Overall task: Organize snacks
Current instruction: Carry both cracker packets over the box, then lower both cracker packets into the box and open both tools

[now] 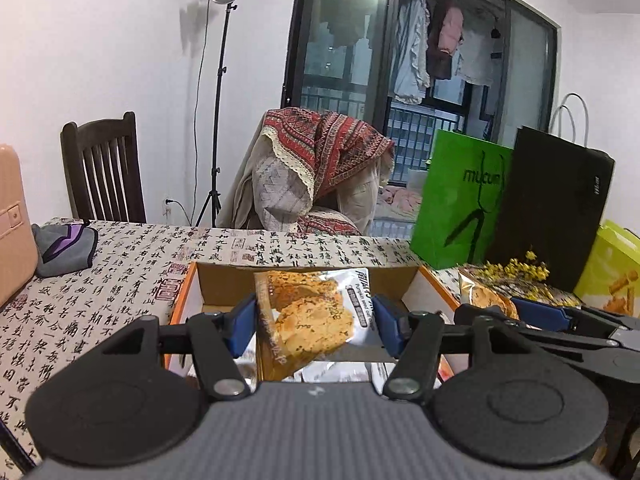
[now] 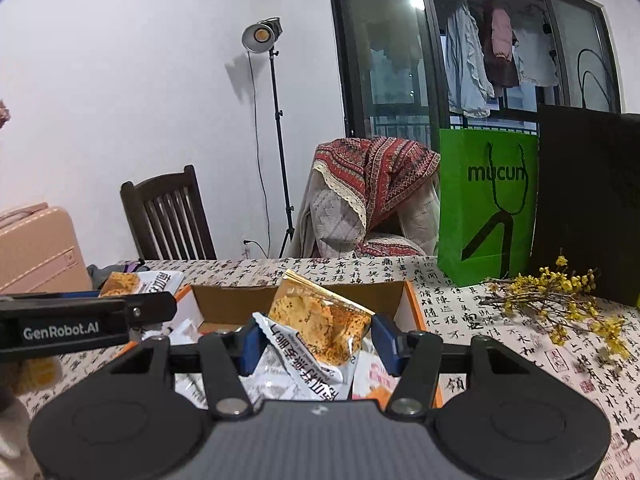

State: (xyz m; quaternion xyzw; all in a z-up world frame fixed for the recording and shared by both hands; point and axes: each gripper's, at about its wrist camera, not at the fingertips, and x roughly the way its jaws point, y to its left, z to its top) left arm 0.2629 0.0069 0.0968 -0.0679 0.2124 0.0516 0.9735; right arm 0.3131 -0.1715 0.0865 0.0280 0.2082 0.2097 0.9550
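Observation:
My left gripper (image 1: pixel 316 322) is shut on a snack packet (image 1: pixel 308 320) printed with orange biscuits, held above an open cardboard box (image 1: pixel 304 276) with orange edges. In the right wrist view my right gripper (image 2: pixel 318 344) is shut on a second, similar snack packet (image 2: pixel 316 320) over the same box (image 2: pixel 296 300). More packets (image 2: pixel 372 384) lie inside the box beneath it. The right gripper (image 1: pixel 536 312) with its packet shows at the right of the left wrist view. The left gripper (image 2: pixel 80 320) and its packet (image 2: pixel 136 284) show at the left of the right wrist view.
The table carries a calligraphy-print cloth (image 1: pixel 100 280). A green paper bag (image 2: pixel 486 204), a black bag (image 2: pixel 588 204) and yellow dried flowers (image 2: pixel 560 300) stand at the right. A pink suitcase (image 2: pixel 36 252) and grey pouch (image 1: pixel 64 248) sit left. Chairs and a light stand lie behind.

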